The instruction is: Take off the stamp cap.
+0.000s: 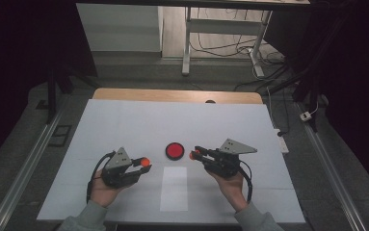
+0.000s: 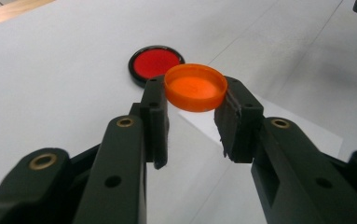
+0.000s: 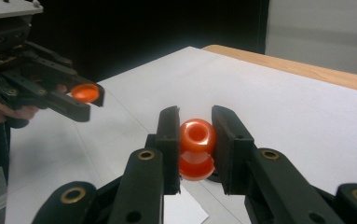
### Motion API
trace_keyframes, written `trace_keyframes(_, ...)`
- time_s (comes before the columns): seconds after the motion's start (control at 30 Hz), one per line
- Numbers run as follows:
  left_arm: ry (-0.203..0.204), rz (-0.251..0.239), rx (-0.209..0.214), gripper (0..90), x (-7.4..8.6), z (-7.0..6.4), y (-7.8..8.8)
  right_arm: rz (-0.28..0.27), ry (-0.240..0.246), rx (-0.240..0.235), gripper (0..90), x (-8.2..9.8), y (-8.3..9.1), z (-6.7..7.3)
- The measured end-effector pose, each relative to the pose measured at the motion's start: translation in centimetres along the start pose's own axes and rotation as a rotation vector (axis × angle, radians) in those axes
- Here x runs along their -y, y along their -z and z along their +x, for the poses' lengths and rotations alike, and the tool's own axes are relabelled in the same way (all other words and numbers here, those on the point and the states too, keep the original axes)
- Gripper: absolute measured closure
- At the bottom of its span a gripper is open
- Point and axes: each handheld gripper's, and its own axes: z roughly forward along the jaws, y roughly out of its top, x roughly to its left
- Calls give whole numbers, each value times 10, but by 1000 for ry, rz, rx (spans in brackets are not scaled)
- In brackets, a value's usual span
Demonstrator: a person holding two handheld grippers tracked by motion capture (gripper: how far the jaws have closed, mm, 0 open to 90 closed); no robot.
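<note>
Holding one part each, the two claws face one another across the middle of the white-covered table (image 1: 124, 125). The left claw (image 2: 195, 100) is closed on a shallow round orange plastic cap (image 2: 195, 87), gripped by its rim at the very tips of the pads, with the open hollow turned upward toward the camera that rides on it. The right claw (image 3: 197, 140) is clamped on a small glossy orange plastic bottle (image 3: 196, 149) — its round mouth points up and toward the viewer in the right gripper view, so the long axis runs roughly along the jaws. Both parts are carried clear of the table surface.

In the high view the cap (image 1: 145, 162) lies to the left of the bottle (image 1: 193, 154), the two apart, with a flat red disc in a black ring (image 1: 175, 150) resting on the table between and slightly beyond them, and a white paper rectangle (image 1: 174, 188) lying nearer the person. In the right gripper view, the left claw and cap (image 3: 85, 92) appear at upper left, some way off.

The coming move probably turns on one relation — cap hollow against bottle mouth. The two are neither aligned nor facing, so either hand would need to turn before they meet; neither hand is clearly nearer the midpoint.
</note>
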Motion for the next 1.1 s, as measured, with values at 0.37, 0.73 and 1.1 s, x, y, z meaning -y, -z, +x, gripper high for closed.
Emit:
trace_keyframes(0.37, 54, -23, -49, 654, 27, 8, 33, 13, 11, 11, 724, 1, -1, -2)
trace_keyframes(0.73, 55, -22, -42, 654, 33, 12, 35, 24, 40, 27, 724, 0, 0, 1)
trace_keyframes(1.1, 63, -18, -47, 654, 34, 14, 35, 33, 46, 25, 723, 0, 1, 1)
